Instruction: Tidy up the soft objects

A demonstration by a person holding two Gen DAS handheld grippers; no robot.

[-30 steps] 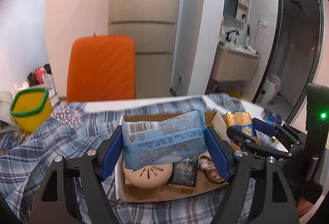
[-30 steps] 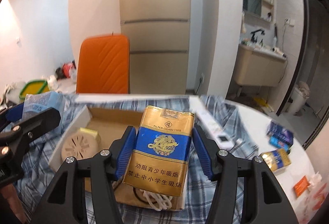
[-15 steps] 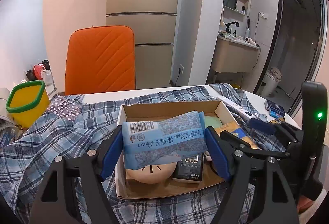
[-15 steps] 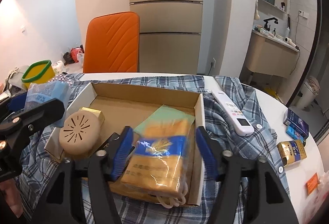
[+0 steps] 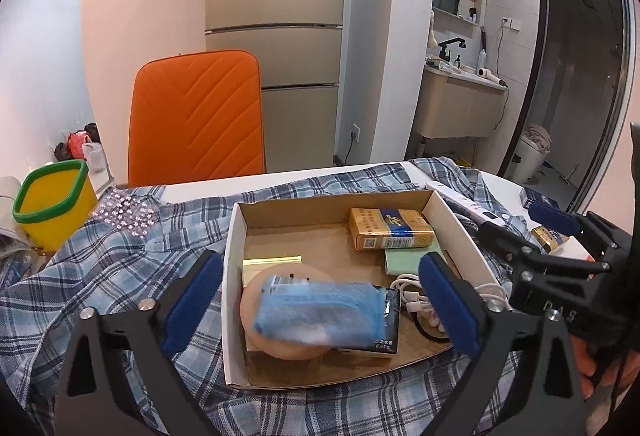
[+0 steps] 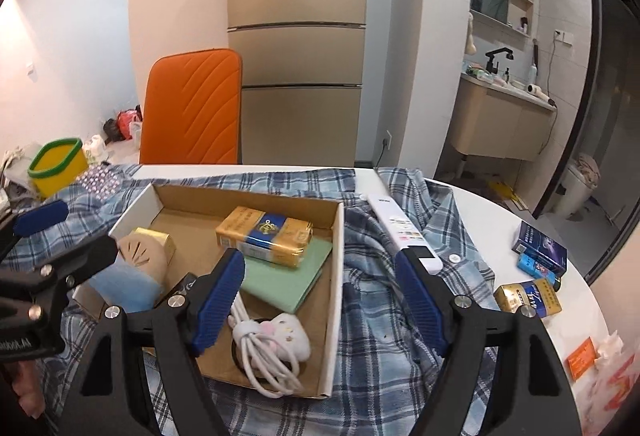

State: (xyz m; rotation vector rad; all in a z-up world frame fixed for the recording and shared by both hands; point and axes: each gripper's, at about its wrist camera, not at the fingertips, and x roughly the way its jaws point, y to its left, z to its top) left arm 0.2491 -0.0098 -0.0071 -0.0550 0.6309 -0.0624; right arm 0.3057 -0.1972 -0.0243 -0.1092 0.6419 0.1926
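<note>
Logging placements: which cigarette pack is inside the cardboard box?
The gold pack with the blue band, lying atop the green booklet. The other packs sit outside the cardboard box, on the white table.

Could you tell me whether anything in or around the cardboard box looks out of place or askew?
Yes: the blue tissue pack lies tilted on top of the round beige object and a black packet, not flat on the cardboard box floor. The box itself sits on a rumpled plaid shirt, and a white remote lies across that shirt.
</note>
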